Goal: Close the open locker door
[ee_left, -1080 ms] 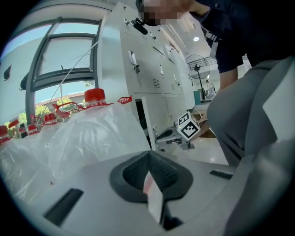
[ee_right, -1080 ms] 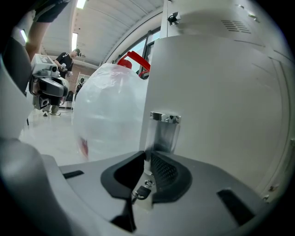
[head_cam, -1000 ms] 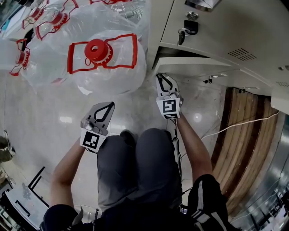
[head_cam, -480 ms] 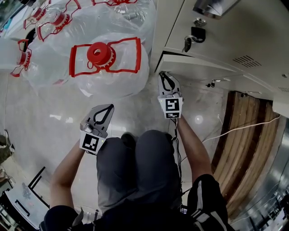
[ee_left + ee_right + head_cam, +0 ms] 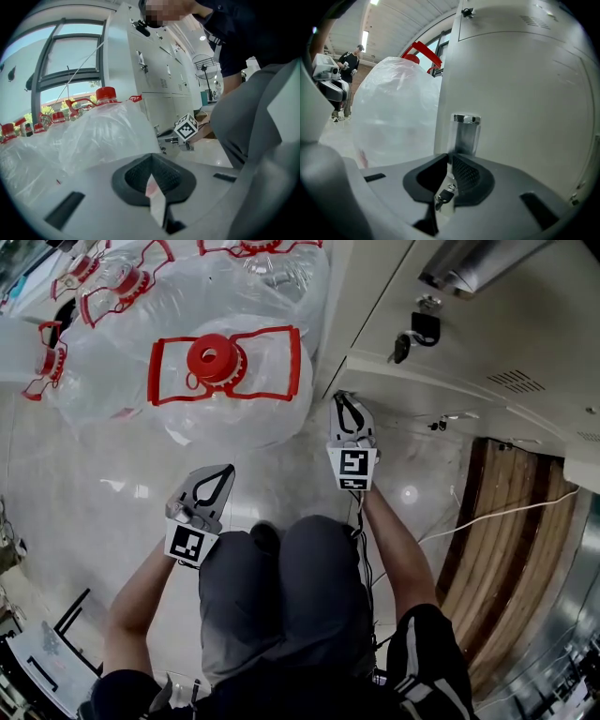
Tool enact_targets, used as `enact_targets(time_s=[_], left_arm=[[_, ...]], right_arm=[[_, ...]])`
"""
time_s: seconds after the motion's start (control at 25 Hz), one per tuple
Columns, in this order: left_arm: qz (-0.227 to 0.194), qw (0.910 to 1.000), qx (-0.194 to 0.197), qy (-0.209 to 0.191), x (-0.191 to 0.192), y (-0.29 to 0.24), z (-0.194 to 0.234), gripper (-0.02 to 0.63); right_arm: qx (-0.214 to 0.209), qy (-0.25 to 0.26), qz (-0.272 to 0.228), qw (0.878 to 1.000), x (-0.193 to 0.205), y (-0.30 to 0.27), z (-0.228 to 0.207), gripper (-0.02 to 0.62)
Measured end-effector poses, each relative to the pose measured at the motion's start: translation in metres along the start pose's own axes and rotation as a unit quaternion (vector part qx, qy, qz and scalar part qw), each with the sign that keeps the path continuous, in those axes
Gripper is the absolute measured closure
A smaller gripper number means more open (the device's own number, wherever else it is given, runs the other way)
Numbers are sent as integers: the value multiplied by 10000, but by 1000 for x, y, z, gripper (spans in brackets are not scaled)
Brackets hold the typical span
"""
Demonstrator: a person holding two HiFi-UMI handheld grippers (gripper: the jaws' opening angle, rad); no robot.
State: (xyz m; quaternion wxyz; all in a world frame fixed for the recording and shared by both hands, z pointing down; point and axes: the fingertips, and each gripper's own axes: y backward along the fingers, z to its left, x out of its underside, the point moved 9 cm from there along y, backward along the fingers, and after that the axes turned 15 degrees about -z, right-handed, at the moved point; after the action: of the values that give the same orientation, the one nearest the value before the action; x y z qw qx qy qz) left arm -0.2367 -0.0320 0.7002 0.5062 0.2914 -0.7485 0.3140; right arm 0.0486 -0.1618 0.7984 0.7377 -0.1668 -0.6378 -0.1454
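Note:
The beige locker door [image 5: 427, 379] juts out from the locker bank at the upper right. In the right gripper view its flat face [image 5: 525, 93] fills the frame, with a small metal handle [image 5: 465, 133] straight ahead. My right gripper [image 5: 343, 397] is shut, and its tips [image 5: 451, 158] sit right at the door's edge, just below that handle. A small key [image 5: 444, 196] shows in the slit under the pads. My left gripper [image 5: 228, 469] is shut and empty, low over the floor beside the person's knee and apart from the lockers. The left gripper [image 5: 151, 158] faces the bagged bottles.
Large clear water bottles with red caps, wrapped in plastic bags [image 5: 225, 367], stand on the floor left of the lockers. A key with a black fob [image 5: 411, 334] hangs in a neighbouring locker. A white cable [image 5: 487, 507] crosses wooden boards [image 5: 497, 531] at the right. A person stands far off [image 5: 347, 65].
The right gripper has rolled slightly at the door's edge. Both hands otherwise keep their places, and the head view has drifted a little.

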Motion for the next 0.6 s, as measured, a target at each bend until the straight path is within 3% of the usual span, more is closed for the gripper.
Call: enact_targets(time_s=[0.6], left_arm=[[39, 10000, -56, -14, 1, 3, 9, 601]], right_arm=[[188, -14, 47, 9998, 0, -12, -3, 558]])
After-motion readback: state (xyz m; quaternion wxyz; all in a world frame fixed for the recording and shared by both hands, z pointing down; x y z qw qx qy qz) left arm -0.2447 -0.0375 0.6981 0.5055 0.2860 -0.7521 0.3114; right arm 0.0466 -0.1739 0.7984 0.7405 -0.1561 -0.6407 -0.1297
